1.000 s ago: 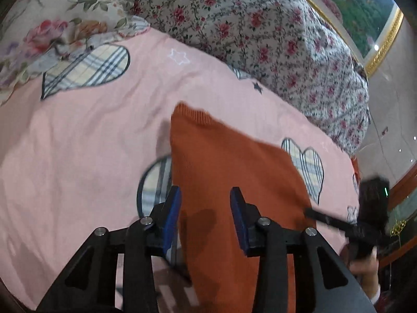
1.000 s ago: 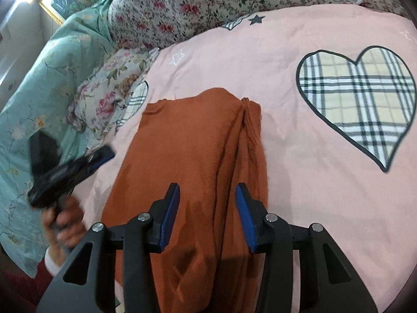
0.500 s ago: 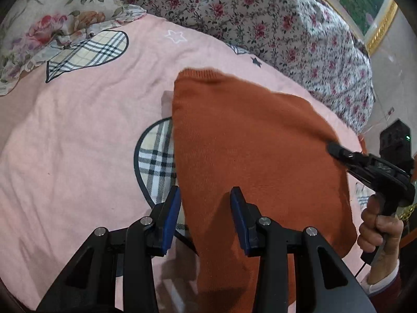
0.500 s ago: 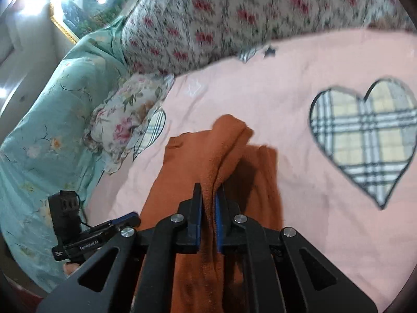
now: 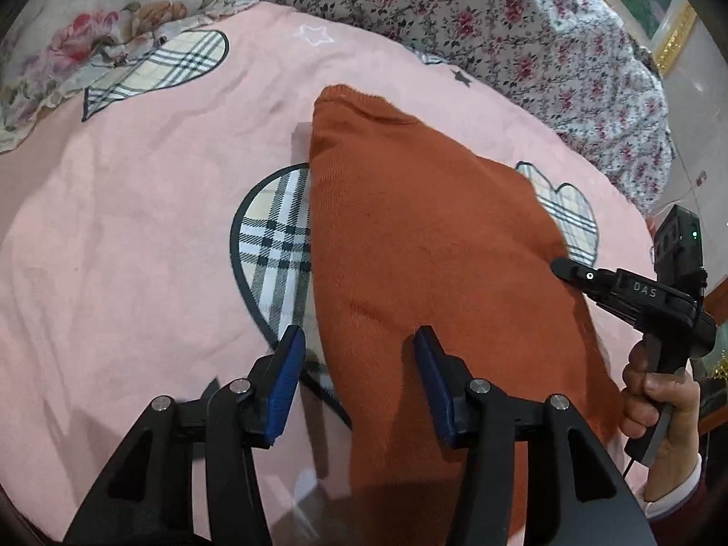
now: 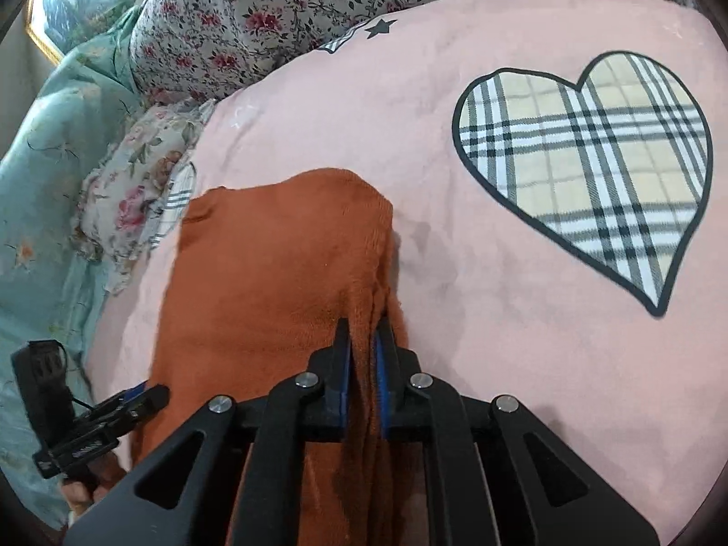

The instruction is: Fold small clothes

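An orange knitted sweater (image 5: 432, 250) lies folded lengthwise on the pink bedspread (image 5: 136, 227). My left gripper (image 5: 357, 346) hovers over its near left edge. Its jaws are opening, the edge lies between them and the pads do not press on it. In the right wrist view the sweater (image 6: 273, 273) has a bunched fold along its right edge. My right gripper (image 6: 364, 336) pinches that fold between its blue pads, though its jaws are starting to open. Each gripper shows in the other's view: the right gripper (image 5: 587, 275) at the sweater's right side, the left gripper (image 6: 136, 402) at its left.
The bedspread (image 6: 455, 273) has plaid heart patches (image 6: 587, 168). A red-flowered quilt (image 5: 500, 22) is heaped at the far side, with a floral pillow (image 5: 91, 22) at the far left. A teal quilt (image 6: 45, 182) lies beyond the left edge. A hand (image 5: 655, 400) holds the right gripper.
My right gripper went from open to closed on the fold at the sweater's right edge. My left gripper's jaws spread wider and shifted over the sweater's left edge.
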